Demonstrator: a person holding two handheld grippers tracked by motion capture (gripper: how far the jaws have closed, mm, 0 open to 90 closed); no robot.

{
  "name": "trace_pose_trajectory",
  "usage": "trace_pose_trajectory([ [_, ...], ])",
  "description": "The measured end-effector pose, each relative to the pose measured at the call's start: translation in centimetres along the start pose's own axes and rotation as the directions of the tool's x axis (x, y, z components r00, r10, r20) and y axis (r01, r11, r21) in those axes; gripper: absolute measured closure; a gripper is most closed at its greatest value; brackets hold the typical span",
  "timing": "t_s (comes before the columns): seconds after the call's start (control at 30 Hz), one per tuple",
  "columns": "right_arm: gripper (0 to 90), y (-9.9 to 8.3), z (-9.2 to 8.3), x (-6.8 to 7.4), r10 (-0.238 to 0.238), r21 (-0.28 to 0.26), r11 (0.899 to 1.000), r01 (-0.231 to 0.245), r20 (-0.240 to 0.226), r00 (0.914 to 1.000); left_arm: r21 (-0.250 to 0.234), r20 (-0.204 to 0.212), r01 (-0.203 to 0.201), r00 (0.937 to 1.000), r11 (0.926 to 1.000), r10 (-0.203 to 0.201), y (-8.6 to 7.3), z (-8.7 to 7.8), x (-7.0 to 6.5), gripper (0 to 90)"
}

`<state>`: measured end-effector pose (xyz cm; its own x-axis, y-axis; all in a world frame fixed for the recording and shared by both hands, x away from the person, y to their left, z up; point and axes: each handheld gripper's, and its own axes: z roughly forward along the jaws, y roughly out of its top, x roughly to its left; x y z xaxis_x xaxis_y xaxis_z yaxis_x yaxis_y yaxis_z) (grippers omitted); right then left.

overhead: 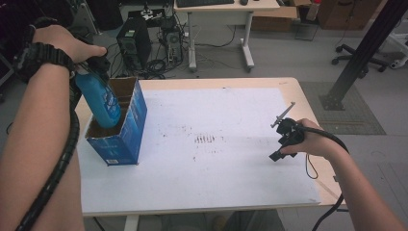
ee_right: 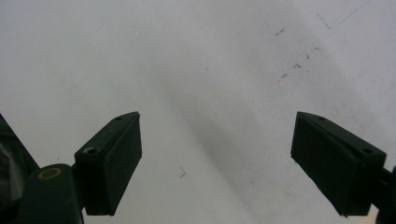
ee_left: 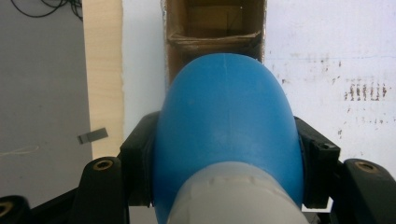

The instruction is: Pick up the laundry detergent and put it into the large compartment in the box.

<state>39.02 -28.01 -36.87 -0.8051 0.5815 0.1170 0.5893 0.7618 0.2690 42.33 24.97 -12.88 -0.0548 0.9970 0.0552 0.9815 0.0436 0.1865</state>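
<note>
Blue, smooth plastic fills the gap between my left gripper's (ee_left: 229,182) black jaws: they are clamped on the rounded body of a blue bottle (ee_left: 226,140), one jaw pressed to each flank. The bottle's surface is glossy, with a faint seam down its middle, and a pale grey band wraps the end nearest my hand. Its far, domed end points into the open top of the cardboard box (ee_left: 215,32).

From the high view, my left gripper (overhead: 96,65) holds the bottle (overhead: 101,98) tilted over the box (overhead: 126,126), its lower end dipping inside the near compartment. The box is a tall blue carton with raw brown card inside and a divider across it (the flaps look rough-cut). It stands at the left edge of the white sheet (overhead: 216,159) covering the table (overhead: 298,91), whose pale wood rim shows just beside the box.

My right gripper (overhead: 284,137) is well to the right of the box, low over the sheet near its right edge. Its jaws stand wide apart around nothing, flat matte pads (ee_right: 122,158) facing each other above the scuffed white surface (ee_right: 210,70). Between it and the box the sheet lies bare but for dark smudges (overhead: 206,139).
</note>
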Motion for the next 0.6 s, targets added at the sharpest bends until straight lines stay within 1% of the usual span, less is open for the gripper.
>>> trace_pose_trajectory([
  [0.13,16.7,0.0,0.0,0.0,0.000,0.002,1.000,0.000,0.000,1.0000,0.012,-0.001,-0.003,1.0000,0.9999,0.003,0.0,0.4,0.1,37.4],
  [0.2,16.7,0.0,0.1,0.0,-0.001,0.000,1.000,0.001,-0.001,1.0000,0.011,0.003,0.002,1.0000,0.9999,-0.002,0.0,0.7,0.2,37.4],
  [0.27,16.7,0.1,0.1,0.1,-0.002,0.001,1.000,0.002,-0.003,1.0000,0.016,0.001,-0.004,1.0000,0.9999,0.004,-0.1,0.9,0.2,37.4],
  [0.43,16.7,0.2,0.2,0.1,-0.002,0.004,1.000,0.002,-0.004,1.0000,-0.002,0.001,-0.005,1.0000,1.0000,0.005,-0.1,1.2,0.1,37.4],
  [0.6,16.7,0.2,0.3,0.2,-0.006,0.004,1.000,0.006,-0.005,1.0000,0.005,0.004,-0.009,1.0000,1.0000,0.009,-0.1,1.5,0.1,37.4],
])
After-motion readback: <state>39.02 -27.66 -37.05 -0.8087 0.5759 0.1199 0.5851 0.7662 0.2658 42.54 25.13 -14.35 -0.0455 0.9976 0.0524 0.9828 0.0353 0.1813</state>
